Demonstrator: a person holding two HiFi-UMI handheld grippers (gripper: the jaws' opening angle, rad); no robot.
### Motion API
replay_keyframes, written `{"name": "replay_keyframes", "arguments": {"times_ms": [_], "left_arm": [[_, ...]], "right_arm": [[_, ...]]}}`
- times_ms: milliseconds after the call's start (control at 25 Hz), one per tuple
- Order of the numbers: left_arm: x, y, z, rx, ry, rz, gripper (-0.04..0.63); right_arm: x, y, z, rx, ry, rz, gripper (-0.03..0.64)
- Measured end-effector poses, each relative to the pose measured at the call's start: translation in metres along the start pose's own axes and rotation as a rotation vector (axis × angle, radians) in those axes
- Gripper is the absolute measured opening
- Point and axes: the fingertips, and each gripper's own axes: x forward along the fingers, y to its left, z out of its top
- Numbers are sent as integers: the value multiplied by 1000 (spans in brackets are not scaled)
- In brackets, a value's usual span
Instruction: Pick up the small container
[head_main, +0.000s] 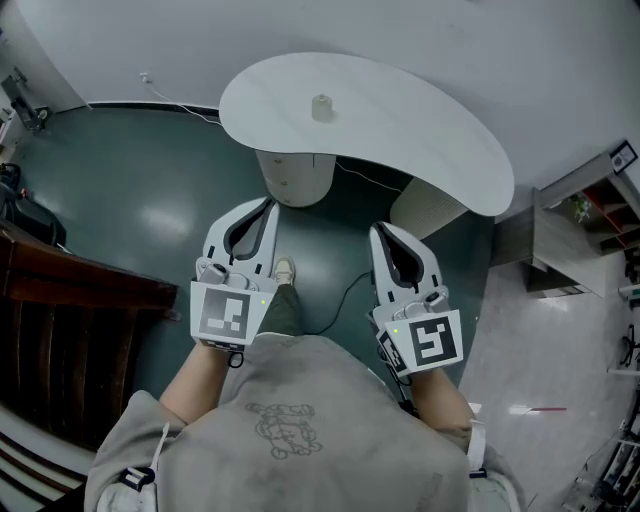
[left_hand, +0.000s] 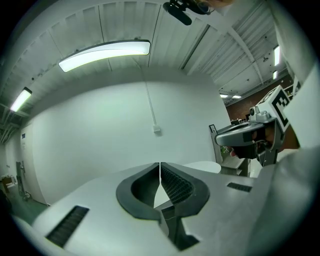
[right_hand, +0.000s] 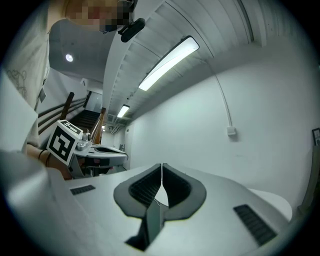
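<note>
On the worktop, the container stood untouched, well apart from the left tool and right tool. Both 2 had jaws pressed together, empty. Nothing was done yet: reaching, opening and grasping all lay ahead.

White table, off-white small container, dark teal floor, grey sweatshirt
</note>
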Motion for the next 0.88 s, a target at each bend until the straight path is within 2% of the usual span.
{"name": "replay_keyframes", "arguments": {"times_ms": [520, 880], "left_arm": [[114, 112, -30, -38, 50, -81, 21], [200, 197, -41, -35, 46, -122, 21]], "right_arm": [[163, -32, -7, 8, 85, -34, 31], [276, -64, -11, 6, 131, -86, 31]]}}
